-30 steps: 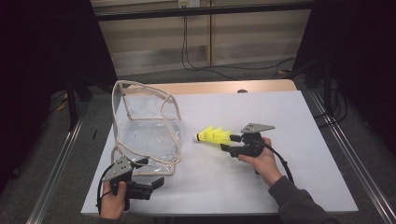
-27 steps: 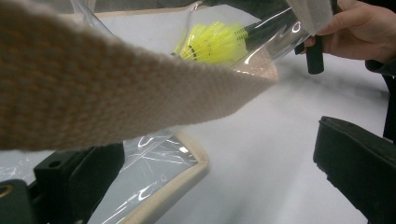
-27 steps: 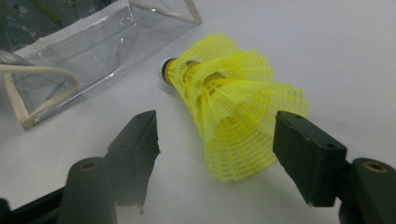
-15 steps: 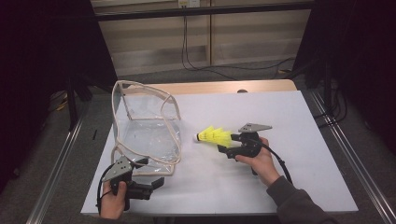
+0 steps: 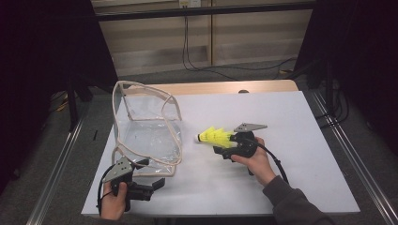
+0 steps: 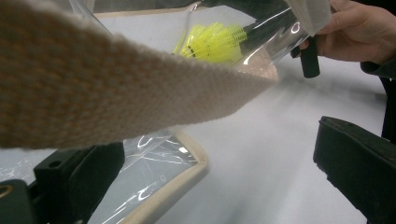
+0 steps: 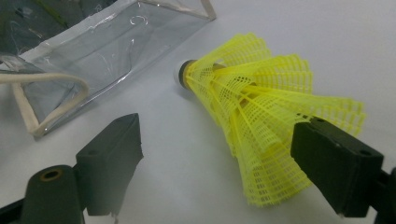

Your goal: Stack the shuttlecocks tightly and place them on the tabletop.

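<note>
- The right gripper's fingers had just been opening; they stood wide, the yellow shuttlecock between them but unpressed, lying on the desk.
- The left gripper's fingers were spread apart, holding nothing, at the clear bag's near edge.
- Judged: shuttlecock not yet bagged; regrasping and inserting remained.
- The bag's strap hid much of the left gripper view.

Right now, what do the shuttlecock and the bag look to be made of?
Shuttlecock: likely plastic, matte neon-yellow skirt moulded as fine mesh; pale cap, material unclear. Bag: clear glossy plastic film, with creases and glare; its edges and strap look like beige woven webbing.
</note>
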Demonstrator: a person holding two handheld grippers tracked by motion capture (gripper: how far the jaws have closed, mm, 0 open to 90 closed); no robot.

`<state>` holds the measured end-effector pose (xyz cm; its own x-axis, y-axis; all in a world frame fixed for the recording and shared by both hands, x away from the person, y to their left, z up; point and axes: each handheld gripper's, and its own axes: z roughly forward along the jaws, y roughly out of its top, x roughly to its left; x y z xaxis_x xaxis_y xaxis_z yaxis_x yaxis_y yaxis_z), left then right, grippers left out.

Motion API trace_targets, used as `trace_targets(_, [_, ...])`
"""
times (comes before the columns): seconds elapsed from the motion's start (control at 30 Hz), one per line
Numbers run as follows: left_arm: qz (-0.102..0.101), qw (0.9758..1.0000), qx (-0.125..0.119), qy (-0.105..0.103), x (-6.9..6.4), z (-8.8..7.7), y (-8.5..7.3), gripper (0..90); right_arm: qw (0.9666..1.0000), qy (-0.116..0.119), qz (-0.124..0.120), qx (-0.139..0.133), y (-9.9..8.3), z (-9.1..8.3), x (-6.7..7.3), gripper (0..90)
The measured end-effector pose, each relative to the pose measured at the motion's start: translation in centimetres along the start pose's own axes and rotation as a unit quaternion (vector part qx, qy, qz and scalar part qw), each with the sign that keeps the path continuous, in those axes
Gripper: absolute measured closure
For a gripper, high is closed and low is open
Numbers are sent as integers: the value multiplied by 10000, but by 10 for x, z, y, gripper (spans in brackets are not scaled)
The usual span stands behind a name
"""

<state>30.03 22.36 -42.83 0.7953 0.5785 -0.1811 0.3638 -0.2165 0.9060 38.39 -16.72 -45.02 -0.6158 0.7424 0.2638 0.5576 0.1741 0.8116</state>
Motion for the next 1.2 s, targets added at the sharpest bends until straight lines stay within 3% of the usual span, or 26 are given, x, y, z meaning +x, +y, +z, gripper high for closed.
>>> trace_targets(0.83, [-12,10000,-29,-29,1,0,0,20,9999,-32,-43,145,3,19,6,131])
trace_targets(1.2, [-10,10000,-29,-27,1,0,0,20,9995,-253,-152,128,5,23,7,342])
